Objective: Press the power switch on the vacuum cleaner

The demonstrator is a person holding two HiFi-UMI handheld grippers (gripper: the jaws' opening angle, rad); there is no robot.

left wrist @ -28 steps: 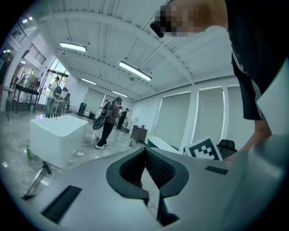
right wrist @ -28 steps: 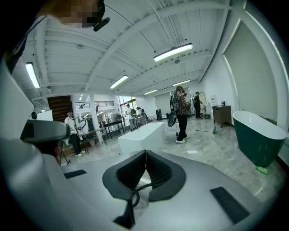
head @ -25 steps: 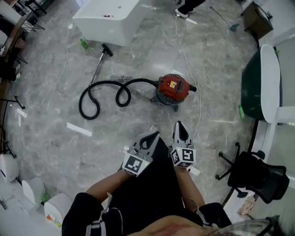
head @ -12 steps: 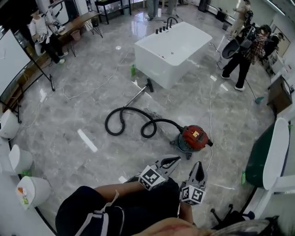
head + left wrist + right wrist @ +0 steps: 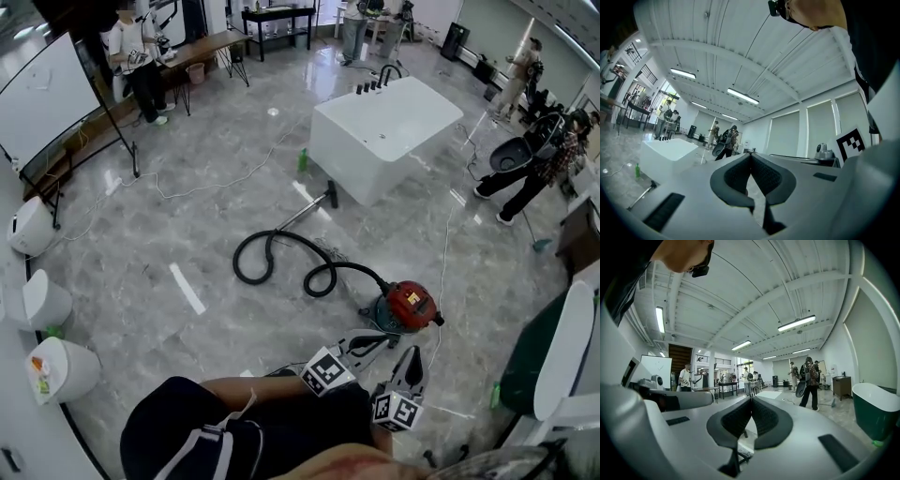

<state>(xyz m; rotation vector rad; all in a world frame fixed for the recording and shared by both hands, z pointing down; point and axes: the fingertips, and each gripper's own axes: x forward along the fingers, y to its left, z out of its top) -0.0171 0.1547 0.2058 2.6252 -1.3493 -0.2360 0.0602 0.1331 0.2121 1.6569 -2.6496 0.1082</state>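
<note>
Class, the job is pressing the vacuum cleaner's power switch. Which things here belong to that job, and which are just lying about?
For the job:
vacuum cleaner
left gripper, shut
right gripper, shut

Lying about:
bathtub
green bottle
whiteboard

The right claw points level across a large hall, its two dark ribbed jaws meeting at the tips with nothing between them. Beyond, a person in a patterned top stands on the glossy grey stone floor. A dark green tub with a white rim sits at the right edge.
</note>
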